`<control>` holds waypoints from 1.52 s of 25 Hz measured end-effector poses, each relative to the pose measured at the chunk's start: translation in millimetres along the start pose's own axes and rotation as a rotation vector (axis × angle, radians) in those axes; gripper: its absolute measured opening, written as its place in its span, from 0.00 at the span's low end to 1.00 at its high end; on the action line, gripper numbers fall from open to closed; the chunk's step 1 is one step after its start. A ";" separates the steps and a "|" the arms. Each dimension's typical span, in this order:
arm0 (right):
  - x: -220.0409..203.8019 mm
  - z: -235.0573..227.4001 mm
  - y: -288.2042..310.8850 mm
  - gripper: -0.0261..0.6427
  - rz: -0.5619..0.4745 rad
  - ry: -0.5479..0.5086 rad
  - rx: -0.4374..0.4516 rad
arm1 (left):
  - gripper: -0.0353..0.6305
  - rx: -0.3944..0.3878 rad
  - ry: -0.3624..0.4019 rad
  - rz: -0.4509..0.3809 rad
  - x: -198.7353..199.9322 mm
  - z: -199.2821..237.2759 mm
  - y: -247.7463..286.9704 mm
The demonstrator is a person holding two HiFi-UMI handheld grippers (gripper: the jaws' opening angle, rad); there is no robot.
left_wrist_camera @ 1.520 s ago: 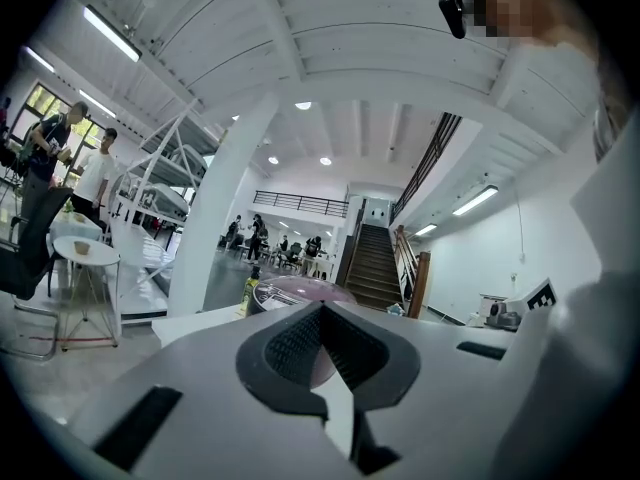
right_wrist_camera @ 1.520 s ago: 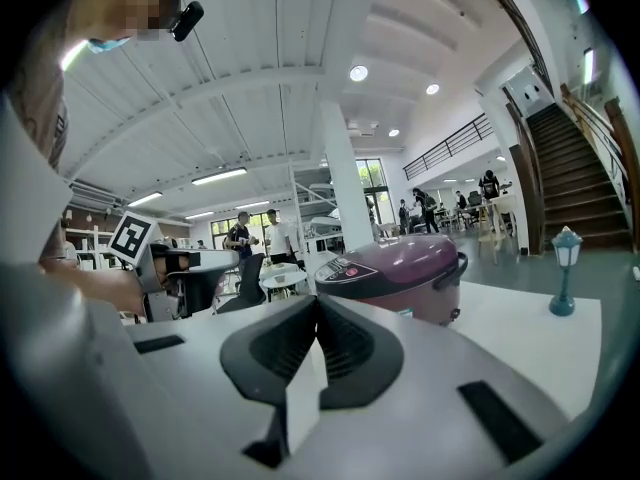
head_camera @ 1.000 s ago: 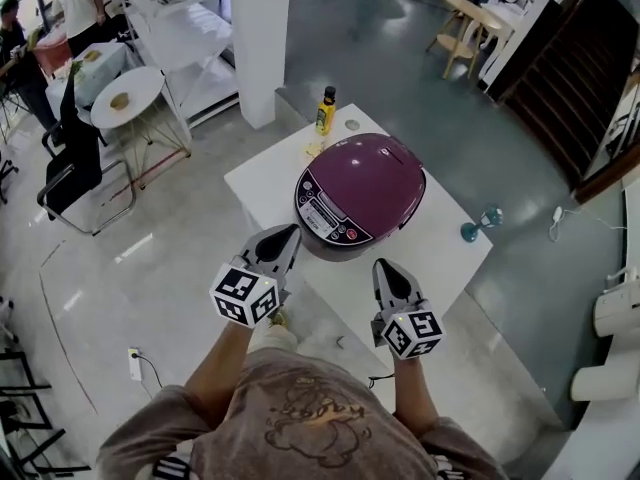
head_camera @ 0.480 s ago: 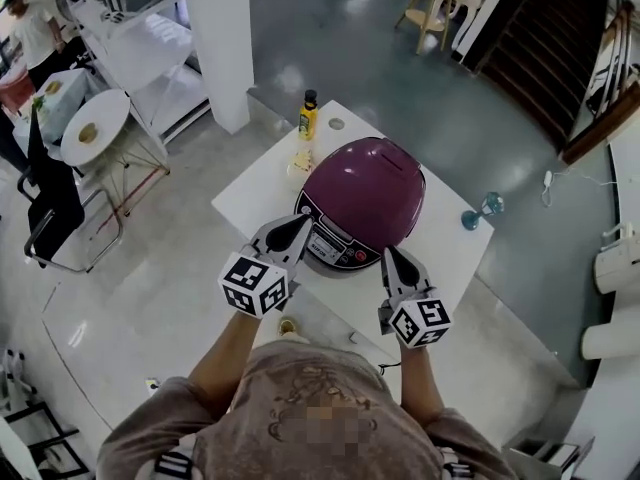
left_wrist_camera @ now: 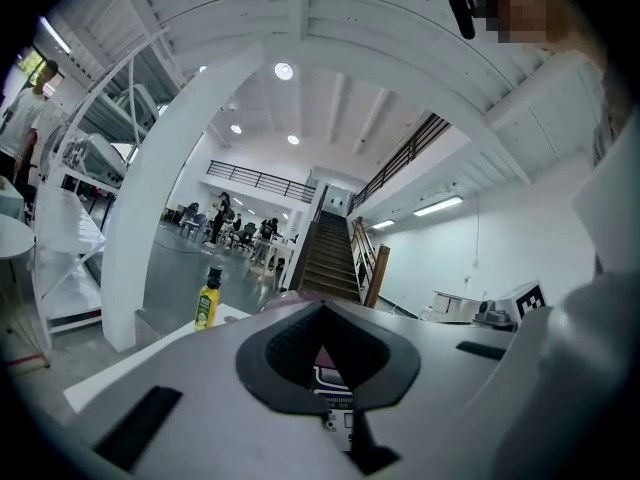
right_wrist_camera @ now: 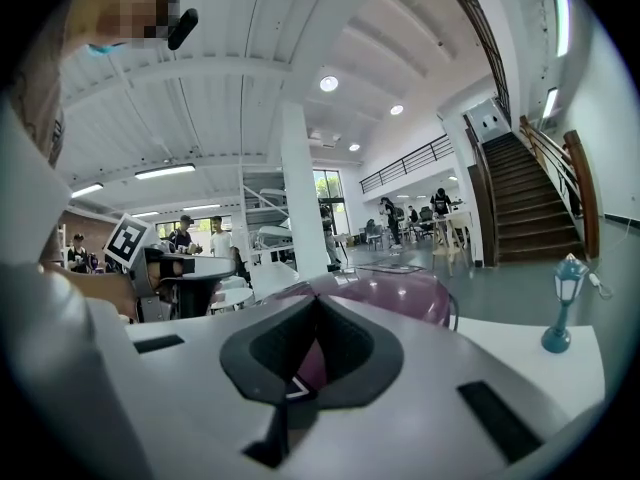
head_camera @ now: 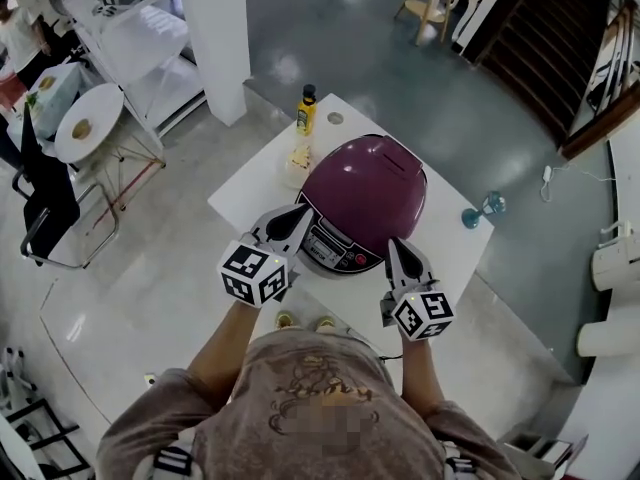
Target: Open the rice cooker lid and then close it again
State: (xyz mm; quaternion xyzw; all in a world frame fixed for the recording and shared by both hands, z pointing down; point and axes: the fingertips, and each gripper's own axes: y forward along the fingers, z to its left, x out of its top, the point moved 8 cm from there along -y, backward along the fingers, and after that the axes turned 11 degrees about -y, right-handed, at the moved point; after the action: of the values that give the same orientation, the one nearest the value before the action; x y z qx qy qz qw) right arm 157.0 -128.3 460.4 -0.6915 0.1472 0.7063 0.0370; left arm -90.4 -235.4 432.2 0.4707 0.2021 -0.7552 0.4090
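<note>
A large hall with a polished grey floor is seen from above, with a white pillar [head_camera: 215,38] standing beyond a white table [head_camera: 250,198]. The purple rice cooker [head_camera: 372,190] is set on this table with its lid down and its control panel turned toward the person. The left gripper [head_camera: 300,214] is held just before that panel, and the right gripper [head_camera: 394,246] at the cooker's near right side. Whether either touches the cooker cannot be told. Both pairs of jaws are seen pressed together with nothing gripped; a sliver of the cooker is visible through the gap in each.

A yellow bottle [head_camera: 306,111] with a dark cap is placed behind the cooker. It is shown in the left gripper view but not in the right. A small blue stemmed ornament [head_camera: 483,211] at the table's right edge is shown in the head and right gripper views only. Ceiling lights [left_wrist_camera: 284,71] are shown by the gripper views alone.

The print on the panel and the bottle's label cannot be read. Square black-and-white markers are carried on the gripper cubes.
</note>
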 end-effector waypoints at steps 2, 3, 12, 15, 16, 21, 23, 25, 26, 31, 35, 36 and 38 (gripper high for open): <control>1.5 -5.1 4.0 0.04 -0.001 -0.002 0.012 | 0.08 0.007 -0.002 0.001 0.5 -0.5 4.2; 2.1 -8.1 5.5 0.04 0.000 -0.003 0.017 | 0.08 0.009 -0.003 0.001 0.7 -1.4 6.6; 0.0 -23.1 18.7 0.04 -0.018 -0.008 0.086 | 0.08 -0.003 -0.007 0.061 -8.3 -10.2 22.0; 1.1 -22.2 22.7 0.04 -0.024 -0.017 0.116 | 0.08 0.016 0.004 0.095 -13.1 -10.0 22.9; 0.9 -22.1 23.8 0.04 -0.025 -0.019 0.122 | 0.08 0.023 0.007 0.106 -15.0 -9.5 22.8; -0.7 -24.9 24.8 0.04 -0.031 -0.015 0.126 | 0.08 0.050 0.027 0.158 -23.4 -8.9 24.4; -1.7 -26.3 24.9 0.04 -0.031 -0.010 0.126 | 0.08 0.059 0.044 0.172 -25.5 -9.6 25.7; -2.6 -27.3 24.0 0.04 -0.031 -0.001 0.126 | 0.08 0.064 0.051 0.188 -27.2 -10.9 27.7; -2.7 -27.5 23.2 0.04 -0.032 0.001 0.127 | 0.08 0.067 0.055 0.197 -28.0 -11.8 28.8; -2.8 -26.1 21.8 0.04 -0.033 0.004 0.134 | 0.08 0.086 0.057 0.250 -32.9 -12.2 32.4; -3.4 -25.1 22.3 0.04 -0.030 0.002 0.140 | 0.08 0.093 0.065 0.281 -36.1 -11.2 35.5; -3.5 -25.0 22.3 0.04 -0.030 0.001 0.140 | 0.08 0.092 0.066 0.284 -36.5 -11.2 36.1; -3.6 -24.5 22.4 0.04 -0.027 -0.002 0.142 | 0.08 0.092 0.068 0.292 -37.3 -11.2 37.8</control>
State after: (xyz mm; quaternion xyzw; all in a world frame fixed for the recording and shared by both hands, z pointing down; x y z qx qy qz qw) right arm 175.1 -155.4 467.5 -0.6883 0.1874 0.6942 0.0956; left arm -45.4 -233.7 462.7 0.5385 0.1106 -0.6799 0.4854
